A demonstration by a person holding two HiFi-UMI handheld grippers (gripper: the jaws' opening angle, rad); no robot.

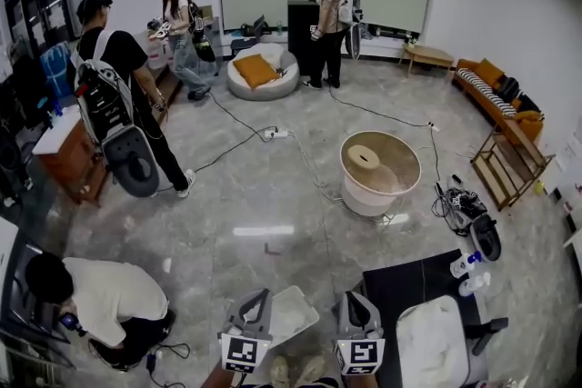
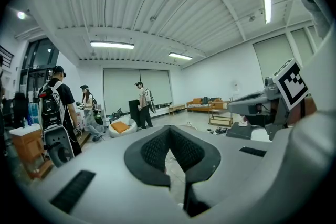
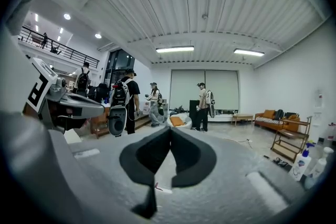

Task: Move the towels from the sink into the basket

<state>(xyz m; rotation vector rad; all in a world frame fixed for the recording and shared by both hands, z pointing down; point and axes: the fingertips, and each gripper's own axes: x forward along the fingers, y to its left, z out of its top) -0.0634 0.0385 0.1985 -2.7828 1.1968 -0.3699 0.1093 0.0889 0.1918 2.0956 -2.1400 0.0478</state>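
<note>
Both grippers are raised and point out across the room. My left gripper (image 1: 257,296) (image 2: 169,129) is shut, its dark pads meeting at the tips with nothing between them. My right gripper (image 1: 353,297) (image 3: 170,129) is shut and empty too. A round white basket (image 1: 355,192) stands on the floor ahead, with something pale beige lying inside. At the lower right a white sink basin (image 1: 433,346) rests on a black table (image 1: 393,284), filled with white cloth that could be towels. Each gripper shows at the edge of the other's view.
A flat white object (image 1: 293,312) lies below the left gripper. Two bottles (image 1: 466,264) stand by the black table. Cables and a power strip (image 1: 276,134) cross the floor. Three people stand further off and one crouches at the lower left (image 1: 102,293). A wooden rack (image 1: 509,164) and a sofa are at the right.
</note>
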